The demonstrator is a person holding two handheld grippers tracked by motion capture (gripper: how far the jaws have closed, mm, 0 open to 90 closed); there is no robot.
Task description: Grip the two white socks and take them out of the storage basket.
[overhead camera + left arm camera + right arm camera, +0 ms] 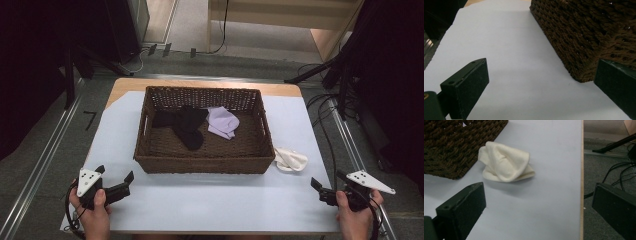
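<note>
A cream sock (505, 165) is lying crumpled by the wicker basket (200, 164), near the desk's right edge. Both the left tool (116, 182) and right tool (536, 207) are being held wide open, empty. Judged best: the sock's raised fold is pinched squarely.

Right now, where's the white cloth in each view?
High view: white cloth on the table, touching the basket's right front corner.
Right gripper view: upper centre, ahead of the open jaws.
Left gripper view: not in it.
Shared landmark: the basket.
</note>
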